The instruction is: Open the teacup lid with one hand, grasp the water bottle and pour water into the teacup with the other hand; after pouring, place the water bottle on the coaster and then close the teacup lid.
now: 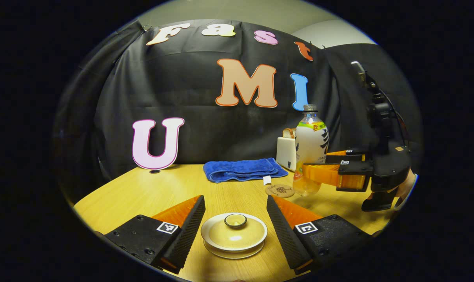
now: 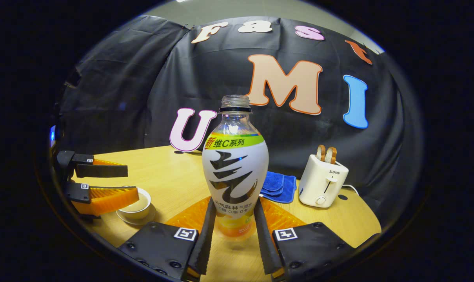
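A cream teacup (image 1: 234, 234) with its lid on sits on a saucer low in the left gripper view. My left gripper (image 1: 235, 199) is open, with one finger on each side of the cup and a gap to the lid. The right gripper view shows the same left gripper (image 2: 131, 181) beside the teacup (image 2: 137, 204). A capless water bottle (image 2: 235, 172) with a white label stands upright between my right gripper's (image 2: 235, 203) fingers, which press on its lower sides. In the left gripper view the bottle (image 1: 310, 145) and right gripper (image 1: 311, 169) are just right of a round brown coaster (image 1: 280, 190).
A folded blue towel (image 1: 242, 169) lies at the back of the wooden table (image 1: 142, 192). A white toaster (image 2: 322, 181) holding bread stands behind the bottle on the right. A hand holds the right gripper near the table's right edge.
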The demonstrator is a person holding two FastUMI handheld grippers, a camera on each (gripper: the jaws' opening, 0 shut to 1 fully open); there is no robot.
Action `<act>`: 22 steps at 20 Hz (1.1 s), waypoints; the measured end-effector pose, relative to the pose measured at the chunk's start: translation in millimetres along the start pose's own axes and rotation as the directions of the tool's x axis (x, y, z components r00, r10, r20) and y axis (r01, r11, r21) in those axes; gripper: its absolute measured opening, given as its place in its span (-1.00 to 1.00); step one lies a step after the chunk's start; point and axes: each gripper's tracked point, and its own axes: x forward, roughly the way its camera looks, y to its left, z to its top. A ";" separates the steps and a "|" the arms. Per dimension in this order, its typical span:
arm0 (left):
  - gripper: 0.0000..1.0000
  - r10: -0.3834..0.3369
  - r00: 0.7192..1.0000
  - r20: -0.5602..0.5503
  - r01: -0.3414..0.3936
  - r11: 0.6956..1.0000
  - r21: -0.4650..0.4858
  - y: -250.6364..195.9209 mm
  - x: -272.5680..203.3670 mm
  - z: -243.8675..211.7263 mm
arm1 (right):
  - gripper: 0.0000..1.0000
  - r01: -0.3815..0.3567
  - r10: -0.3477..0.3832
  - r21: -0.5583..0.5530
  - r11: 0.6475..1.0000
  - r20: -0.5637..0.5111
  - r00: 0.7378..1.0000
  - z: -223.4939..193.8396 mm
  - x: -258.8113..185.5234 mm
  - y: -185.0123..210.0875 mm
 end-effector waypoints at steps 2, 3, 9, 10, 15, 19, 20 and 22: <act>0.84 0.006 1.000 0.026 -0.006 1.000 0.004 2.3 -3.6 6.3 | 0.12 0.012 -0.012 0.045 0.999 -0.010 1.000 -1.6 12.1 -4.7; 0.84 0.009 0.999 0.037 -0.009 1.000 0.005 3.7 -5.0 9.2 | 0.12 0.023 -0.022 0.058 0.998 -0.019 1.000 -3.7 16.7 -8.3; 0.83 0.027 0.998 0.063 -0.027 1.000 -0.005 16.0 -9.7 12.3 | 0.14 0.068 -0.064 0.105 0.992 -0.035 0.997 -13.1 51.9 -25.5; 0.83 0.030 0.997 0.065 -0.029 1.000 -0.008 17.8 -9.7 11.1 | 0.12 0.075 -0.072 0.104 0.992 -0.033 0.997 -13.8 58.6 -27.4; 0.83 0.048 0.997 0.062 -0.047 0.999 -0.014 30.5 -11.5 7.9 | 0.14 0.080 -0.075 0.095 0.992 -0.050 0.996 -19.2 85.4 -27.8; 0.82 0.065 0.995 0.072 -0.063 0.998 -0.029 41.8 -12.0 10.3 | 0.18 0.097 -0.088 0.118 0.988 -0.078 0.993 -30.0 101.1 -31.1; 0.83 0.068 0.995 0.073 -0.066 0.997 -0.029 43.3 -12.3 10.1 | 0.21 0.101 -0.091 0.124 0.987 -0.085 0.992 -33.6 103.7 -31.7; 0.82 0.073 0.995 0.072 -0.071 0.997 -0.028 47.0 -12.9 9.0 | 0.21 0.099 -0.084 0.147 0.984 -0.102 0.991 -39.8 106.5 -30.8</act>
